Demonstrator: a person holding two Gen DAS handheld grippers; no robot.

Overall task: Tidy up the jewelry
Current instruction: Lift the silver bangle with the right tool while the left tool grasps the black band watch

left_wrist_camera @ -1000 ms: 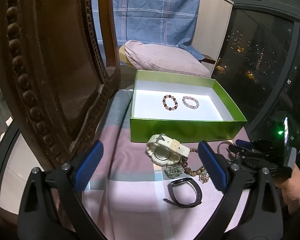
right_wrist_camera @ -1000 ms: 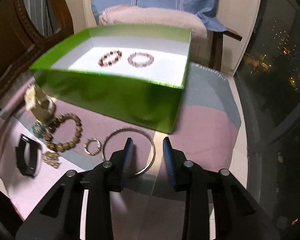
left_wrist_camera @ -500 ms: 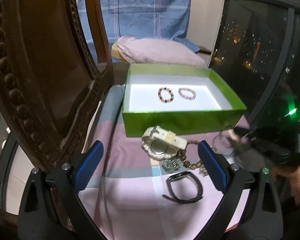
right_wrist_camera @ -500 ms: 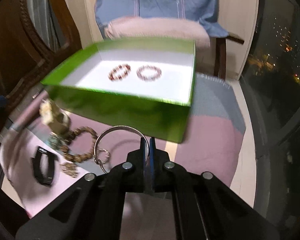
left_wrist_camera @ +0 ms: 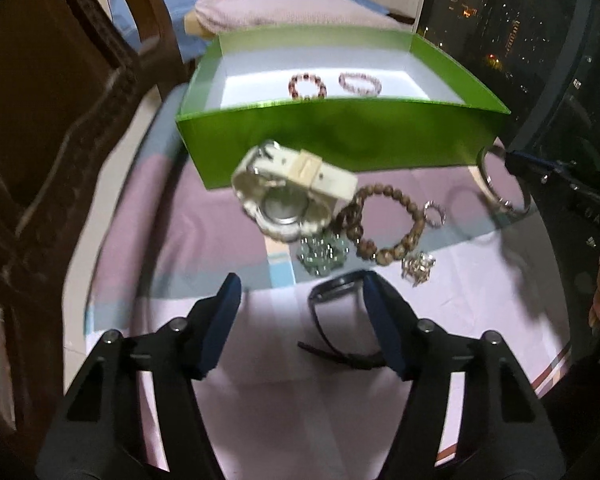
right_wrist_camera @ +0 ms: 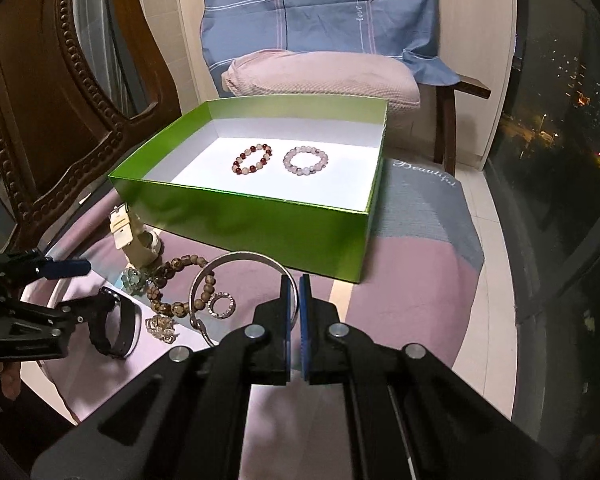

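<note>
Fingers of the right gripper are being kept pressed together on the rim of the silver bangle, which is being held tilted just above the cloth, in front of the green box. Across the pile, the left gripper is being lowered half open, its jaws having just been closing, with the black band lying between them but not yet being pinched. For the step in hand, the bangle is probably best being carried over the near wall and set down flat beside the two bead bracelets already lying inside, with the grip being kept firm so the thin rim is not slipping. The watch, wooden beads and small ring are still being left on the cloth.
</note>
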